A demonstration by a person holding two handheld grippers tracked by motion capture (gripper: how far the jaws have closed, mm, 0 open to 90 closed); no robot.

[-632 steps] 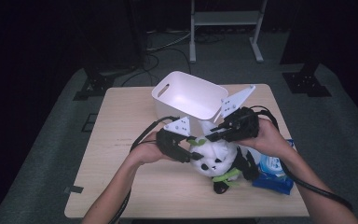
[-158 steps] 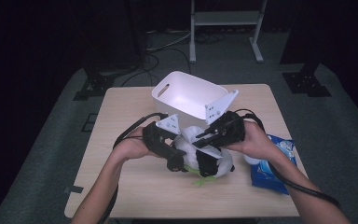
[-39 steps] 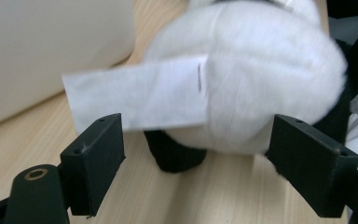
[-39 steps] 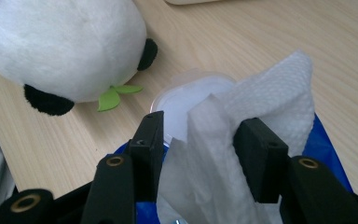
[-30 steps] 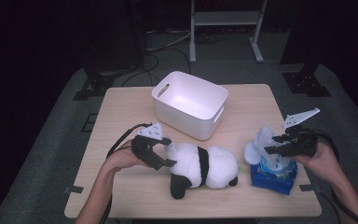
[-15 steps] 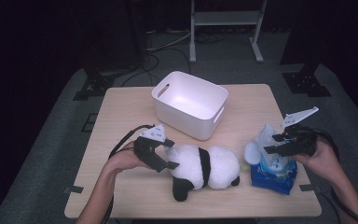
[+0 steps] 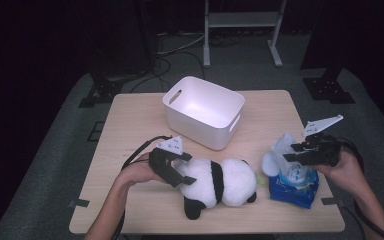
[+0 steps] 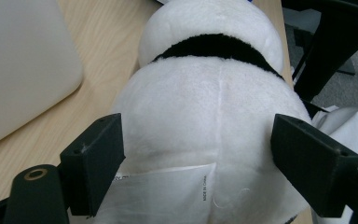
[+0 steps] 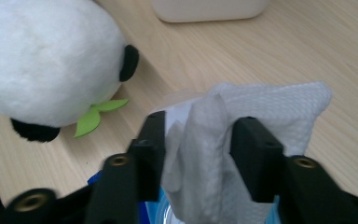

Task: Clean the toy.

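A black-and-white panda plush (image 7: pixel 215 186) lies on its side near the table's front edge. My left gripper (image 7: pixel 182 171) is shut on its left end. In the left gripper view the two pads (image 8: pixel 98 154) press into the white fur (image 8: pixel 214 107) beside a sewn-in label. At the right, my right gripper (image 7: pixel 292 151) hovers over a blue wipes pack (image 7: pixel 295 189). A white wipe (image 9: pixel 200 154) stands up out of the pack between the right gripper's (image 9: pixel 203 122) jaws. They have just been closing and do not pinch it flat.
A white plastic bin (image 7: pixel 200 131) stands empty behind the panda, mid-table. A green felt leaf (image 9: pixel 93 119) sticks out under the plush toward the pack. Bare wood lies left of the bin. The floor around the table is dark, with cables and stands.
The left gripper and the panda have shifted slightly toward the table's front. The right hand has stayed over the wipes pack.
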